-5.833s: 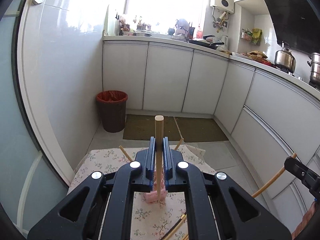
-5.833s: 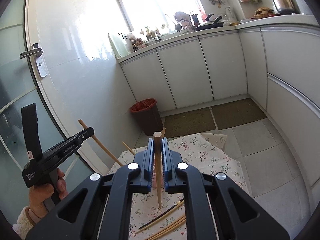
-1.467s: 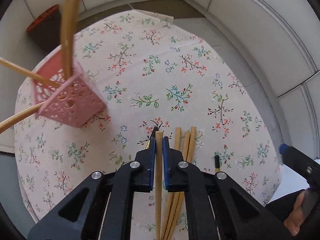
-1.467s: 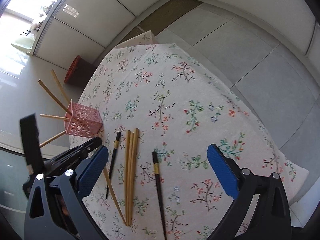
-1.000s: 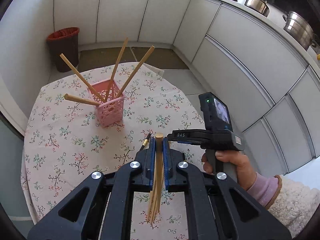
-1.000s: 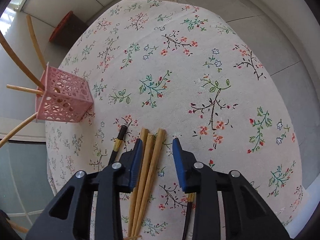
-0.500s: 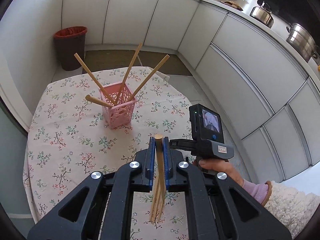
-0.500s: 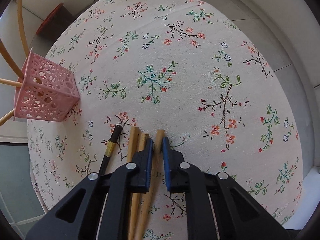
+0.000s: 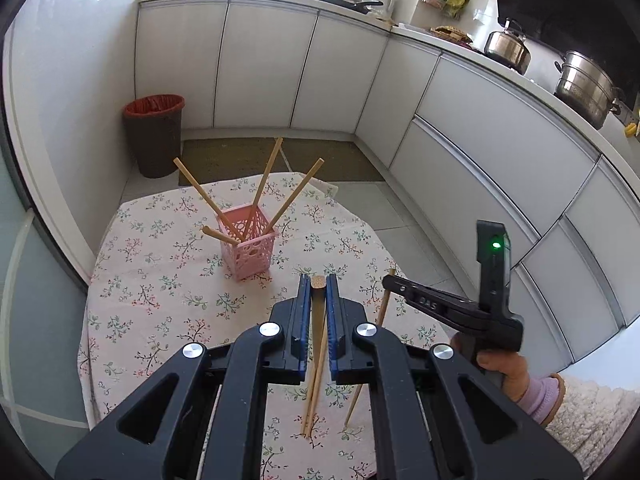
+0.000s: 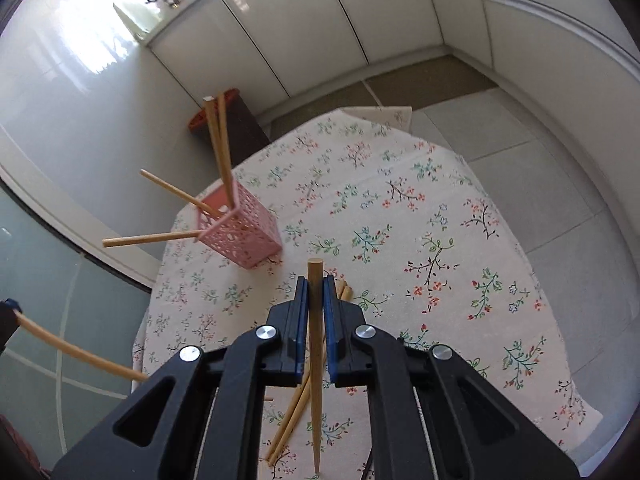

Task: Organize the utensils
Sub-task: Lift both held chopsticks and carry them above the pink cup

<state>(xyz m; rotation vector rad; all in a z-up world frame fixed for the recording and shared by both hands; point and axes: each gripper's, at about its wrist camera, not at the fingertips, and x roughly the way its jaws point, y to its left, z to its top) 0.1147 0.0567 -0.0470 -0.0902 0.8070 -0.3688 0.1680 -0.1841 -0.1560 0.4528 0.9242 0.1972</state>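
Clamped in the left claw [image 9: 319,294]: one pale wooden chopstick [image 9: 318,322], blunt end poking just past the blue pads, tapered end hanging down over the cloth. Clamped likewise in the right claw [image 10: 315,300]: a second light wooden chopstick [image 10: 315,380], upright between closed jaws, blunt end standing above the fingertips, point dangling above the cloth. Seen from the left wrist view as a black pistol-grip tool [image 9: 452,308] with a green light, gripped by a hand [image 9: 498,368] in a lilac cuff and a fleecy cream sleeve, that same stick [image 9: 370,348] slanting down from its tip. Jaws of the right claw just closed in on the stick, now pinched tight.

Below the right claw, a pair of loose bamboo chopsticks [image 10: 290,424] lying side by side on the round counter with floral cloth [image 10: 420,216]; in the left wrist view, the same pair [image 9: 312,400] showing under the held stick.

Farther back on the cloth, a pink perforated plastic square holder [image 9: 248,246], upright, with four wooden chopsticks [image 9: 266,184] leaning out of it in different directions. Holder well apart from both claws.

Beyond the counter: grey floor tiles, an olive mat [image 9: 236,160], a dark bin with a red liner [image 9: 154,134] near the wall, white cabinet fronts [image 9: 260,64] curving around, and steel pots [image 9: 584,86] on the kitchen worktop at the right.
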